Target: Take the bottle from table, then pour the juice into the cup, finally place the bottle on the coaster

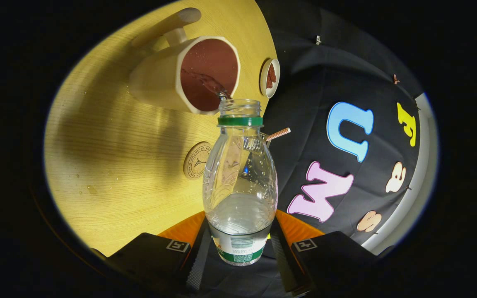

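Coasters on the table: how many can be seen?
1. The round coaster lies on the table, beside the bottle held in the hand-held gripper, nearer than the cup. The bottle may hide others.

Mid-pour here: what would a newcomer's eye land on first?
The clear bottle, clamped between the tool fingers and tipped forward, sends a thin stream into the cream cup just beyond its mouth. Beside the bottle on the wooden table lies the round coaster, bare.
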The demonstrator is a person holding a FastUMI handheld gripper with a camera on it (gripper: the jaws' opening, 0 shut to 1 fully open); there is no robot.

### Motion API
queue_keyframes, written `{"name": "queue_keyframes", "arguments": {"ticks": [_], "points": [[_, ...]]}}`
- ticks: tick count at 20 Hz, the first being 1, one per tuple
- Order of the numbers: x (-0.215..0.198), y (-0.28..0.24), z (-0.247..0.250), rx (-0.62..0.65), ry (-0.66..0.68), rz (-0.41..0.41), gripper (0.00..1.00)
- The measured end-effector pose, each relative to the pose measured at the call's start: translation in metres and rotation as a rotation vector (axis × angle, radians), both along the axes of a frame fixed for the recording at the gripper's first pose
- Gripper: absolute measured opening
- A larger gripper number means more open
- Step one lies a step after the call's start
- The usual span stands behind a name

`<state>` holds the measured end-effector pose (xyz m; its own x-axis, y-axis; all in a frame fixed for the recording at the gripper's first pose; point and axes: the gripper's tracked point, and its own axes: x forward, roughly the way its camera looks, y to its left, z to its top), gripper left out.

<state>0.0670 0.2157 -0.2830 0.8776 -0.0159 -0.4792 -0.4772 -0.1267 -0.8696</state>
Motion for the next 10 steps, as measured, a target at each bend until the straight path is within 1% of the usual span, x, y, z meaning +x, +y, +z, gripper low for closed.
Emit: {"name": "queue_keyframes", "arguments": {"ticks": [3, 5, 10], "points": [[0.0008, 0.0005, 0.0025, -0.015, -0.017, 0.017, 0.75], [0.0032, 0.0026, 0.0083, -0.037, -0.052, 0.038, 0.75], [0.0021, 0.0027, 0.0094, -0.057, -0.064, 0.067, 0.75]]}}
